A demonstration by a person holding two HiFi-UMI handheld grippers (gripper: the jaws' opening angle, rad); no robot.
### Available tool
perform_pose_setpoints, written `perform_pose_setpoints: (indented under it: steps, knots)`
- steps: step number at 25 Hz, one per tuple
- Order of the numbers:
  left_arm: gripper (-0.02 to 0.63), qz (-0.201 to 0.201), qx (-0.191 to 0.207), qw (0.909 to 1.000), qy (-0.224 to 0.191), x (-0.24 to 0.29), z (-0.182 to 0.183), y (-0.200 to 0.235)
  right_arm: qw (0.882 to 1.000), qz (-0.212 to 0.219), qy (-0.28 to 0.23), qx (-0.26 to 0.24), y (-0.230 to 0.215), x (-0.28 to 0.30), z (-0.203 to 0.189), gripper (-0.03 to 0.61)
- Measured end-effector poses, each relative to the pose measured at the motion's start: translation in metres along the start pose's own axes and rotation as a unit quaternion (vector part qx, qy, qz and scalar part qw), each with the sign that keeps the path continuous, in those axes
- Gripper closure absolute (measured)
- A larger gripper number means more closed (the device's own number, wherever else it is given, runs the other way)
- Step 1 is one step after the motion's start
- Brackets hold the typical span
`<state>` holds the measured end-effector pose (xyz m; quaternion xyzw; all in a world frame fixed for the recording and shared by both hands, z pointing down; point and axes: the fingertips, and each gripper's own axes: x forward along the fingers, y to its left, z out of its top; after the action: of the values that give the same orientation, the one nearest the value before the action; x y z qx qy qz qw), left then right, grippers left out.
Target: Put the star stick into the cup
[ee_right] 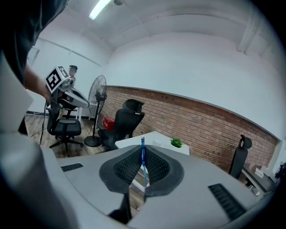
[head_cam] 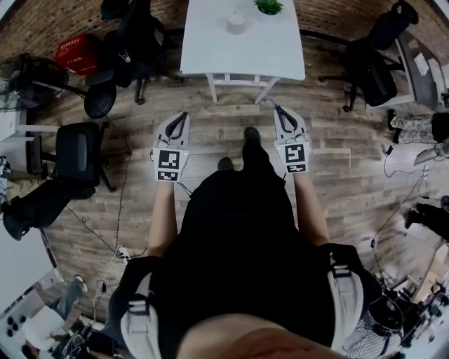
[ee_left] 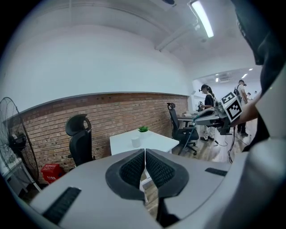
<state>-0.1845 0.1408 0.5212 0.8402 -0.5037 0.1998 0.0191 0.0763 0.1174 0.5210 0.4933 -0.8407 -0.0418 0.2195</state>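
Star stick clamped between the ribbed pads of the right gripper, well short of the counter and out over the wooden floor. Thin and blue, roughly upright, top end poking above the jaws, lower end running down through the gap beneath them. Star end not made out, possibly hidden by the pads. Jaws drawn in almost fully, parted only by the stick.

Cup small and white, upright near the far middle of the counter, well apart from the stick. Plant in a small pot just beside the cup, toward the counter's far right corner.

Left gripper level with the right one, equally short of the counter's near edge, jaws pressed together with nothing between them. Both grippers aimed at the counter, held out by bare forearms, with dark clothing below and shoes on the floor between the grippers and the counter's legs.

Black office chair at the counter's left side, red box farther left of it. Second black chair off the counter's right side. Standing fan well left of the counter. Brick wall behind the counter.
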Motion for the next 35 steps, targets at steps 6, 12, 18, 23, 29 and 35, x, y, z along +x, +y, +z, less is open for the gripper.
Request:
perform_pose_setpoints:
  steps: [6, 12, 18, 23, 29, 35]
  knots:
    - [0.591, 0.006, 0.005, 1.0000, -0.006, 0.007, 0.005, 0.008, 1.000, -0.006, 0.000, 0.004, -0.006, 0.005, -0.004, 0.565]
    - [0.591, 0.006, 0.009, 0.9998, -0.014, 0.006, 0.015, 0.007, 1.000, -0.008, -0.011, 0.002, -0.011, 0.006, 0.007, 0.565]
    - [0.591, 0.003, -0.008, 0.9999, -0.015, 0.009, 0.006, 0.006, 1.000, -0.008, -0.012, 0.005, -0.009, 0.003, 0.007, 0.565]
    - [0.591, 0.018, -0.022, 0.9994, -0.019, 0.015, 0.009, 0.015, 1.000, 0.000, -0.010, 0.005, -0.013, 0.009, 0.005, 0.565]
    - [0.591, 0.028, -0.028, 0.9991, -0.013, 0.016, 0.007, 0.026, 1.000, 0.013, -0.016, 0.007, -0.012, 0.033, 0.010, 0.565]
    - [0.591, 0.040, -0.038, 0.9984, -0.005, 0.025, 0.004, 0.044, 0.999, 0.024, -0.025, 0.010, -0.013, 0.059, 0.022, 0.565]
